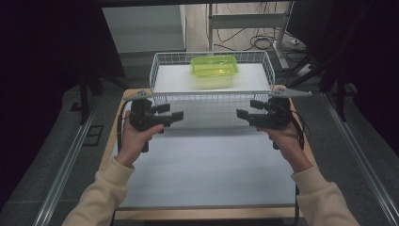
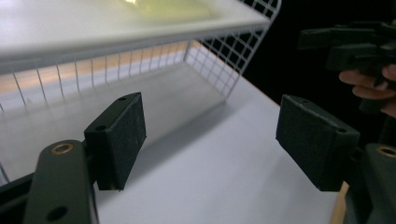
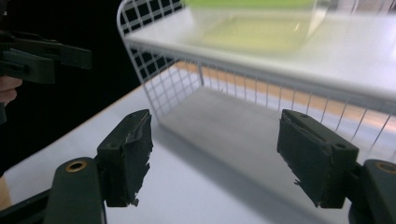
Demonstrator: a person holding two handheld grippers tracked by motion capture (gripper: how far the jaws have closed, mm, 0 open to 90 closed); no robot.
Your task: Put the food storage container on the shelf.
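Note:
A yellow-green clear plastic container (image 1: 214, 68) with its lid on sits in a white wire basket (image 1: 207, 98) at the far end of the white table (image 1: 207, 165). My left gripper (image 1: 171, 115) hovers just in front of the basket's left front corner, jaws open and empty, pointing right. My right gripper (image 1: 244, 111) mirrors it at the right front corner, open and empty, pointing left. In the left gripper view the gripper (image 2: 217, 135) frames bare table and the basket's wire wall (image 2: 219, 60). The right gripper (image 3: 219, 149) faces the basket (image 3: 159, 93) and the blurred container (image 3: 261, 28).
The table's wooden edge (image 1: 207, 214) runs along the near side. Metal floor rails (image 1: 66, 165) lie on both sides. Behind the basket stand a desk frame (image 1: 244, 21) and loose cables (image 1: 263, 42). Dark curtains close in on the left and right.

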